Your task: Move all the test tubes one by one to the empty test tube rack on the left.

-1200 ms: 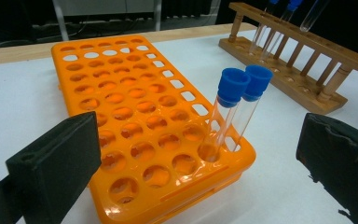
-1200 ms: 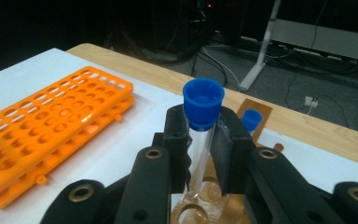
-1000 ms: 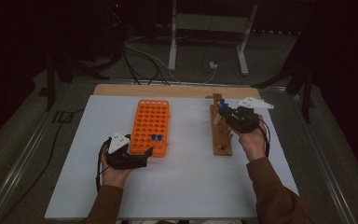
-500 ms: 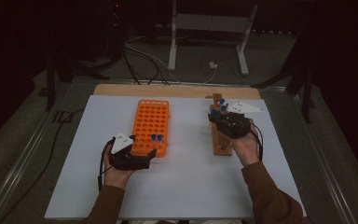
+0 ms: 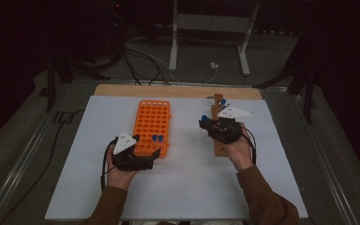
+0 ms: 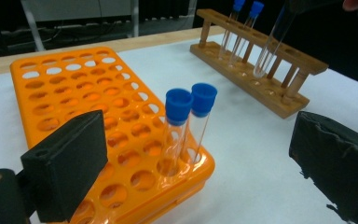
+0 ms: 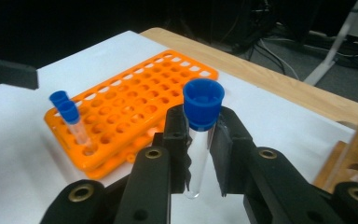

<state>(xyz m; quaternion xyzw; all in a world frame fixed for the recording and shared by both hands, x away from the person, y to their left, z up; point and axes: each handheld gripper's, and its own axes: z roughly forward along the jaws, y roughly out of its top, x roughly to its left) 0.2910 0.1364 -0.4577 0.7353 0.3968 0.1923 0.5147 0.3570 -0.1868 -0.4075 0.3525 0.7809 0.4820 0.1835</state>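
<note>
The right claw (image 7: 200, 140) is pinching a tube (image 7: 199, 135) with a blue cap. The tube stands almost straight up between the two black jaws, and the cap sticks out above them. In the high view the right claw (image 5: 211, 125) hangs over the white worktop (image 5: 183, 187), between the orange rack (image 5: 151, 126) and the wooden rack (image 5: 219, 147). It is just beside the wooden rack. The tube (image 5: 202, 127) shows there as a small blue dot with a thin clear stick under it.

The left claw (image 5: 157, 152) is spread wide. Nothing is between its jaws. It sits low at the near end of the orange rack and points at it. In the left gripper view the two black pads are far apart, one by the rack's near corner and one out over the white worktop.

Two more tubes (image 6: 189, 126) with blue caps stand side by side in the orange rack (image 6: 74, 93), in holes near its front corner. The other holes of that rack look empty.

The wooden rack (image 6: 261, 70) stands farther back. Two capped tubes (image 6: 242, 28) stand in it close together. A third clear tube (image 6: 268, 51) leans above it, and something dark hides its top.

The worktop has a wooden strip (image 5: 178, 90) along its far edge.
</note>
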